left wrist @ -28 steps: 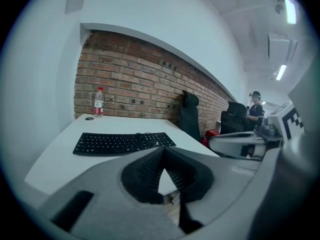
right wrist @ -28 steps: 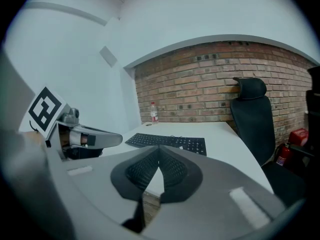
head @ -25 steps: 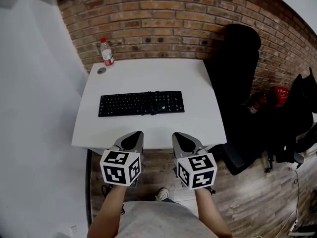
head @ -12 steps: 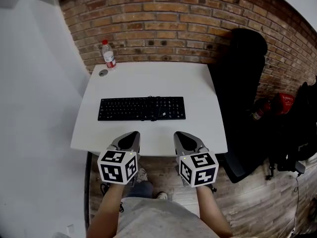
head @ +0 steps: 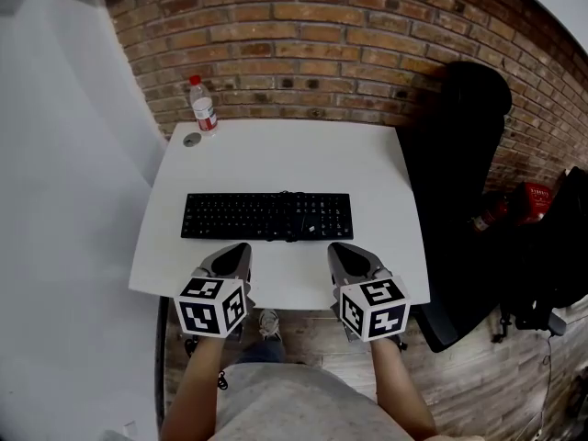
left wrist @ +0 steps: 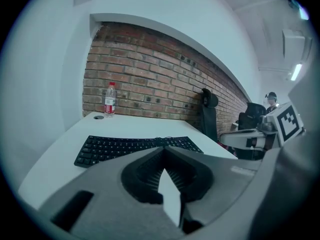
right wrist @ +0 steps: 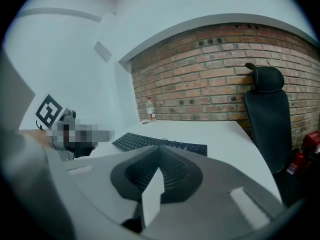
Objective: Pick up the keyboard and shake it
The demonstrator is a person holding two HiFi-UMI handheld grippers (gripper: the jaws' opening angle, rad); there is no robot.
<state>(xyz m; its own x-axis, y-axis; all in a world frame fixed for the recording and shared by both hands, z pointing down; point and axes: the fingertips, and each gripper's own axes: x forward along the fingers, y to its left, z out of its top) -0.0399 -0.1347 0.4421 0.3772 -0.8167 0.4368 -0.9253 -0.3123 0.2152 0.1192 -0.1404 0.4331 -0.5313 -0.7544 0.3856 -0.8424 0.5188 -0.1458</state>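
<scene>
Nearer keyboard [head: 266,216] now, L gripper [head: 239,247], R gripper [head: 337,247] shut.

left tongs [head: 241,247] closed, right tongs [head: 334,248] closed (both empty)

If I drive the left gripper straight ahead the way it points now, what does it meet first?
Most likely the near edge of the keyboard, left of its middle; only bare table lies between. The left gripper, jaws shut, may sit high enough to pass over it.

keyboard [head: 266,216] on table [head: 367,163], bottle [head: 202,105] behind
</scene>
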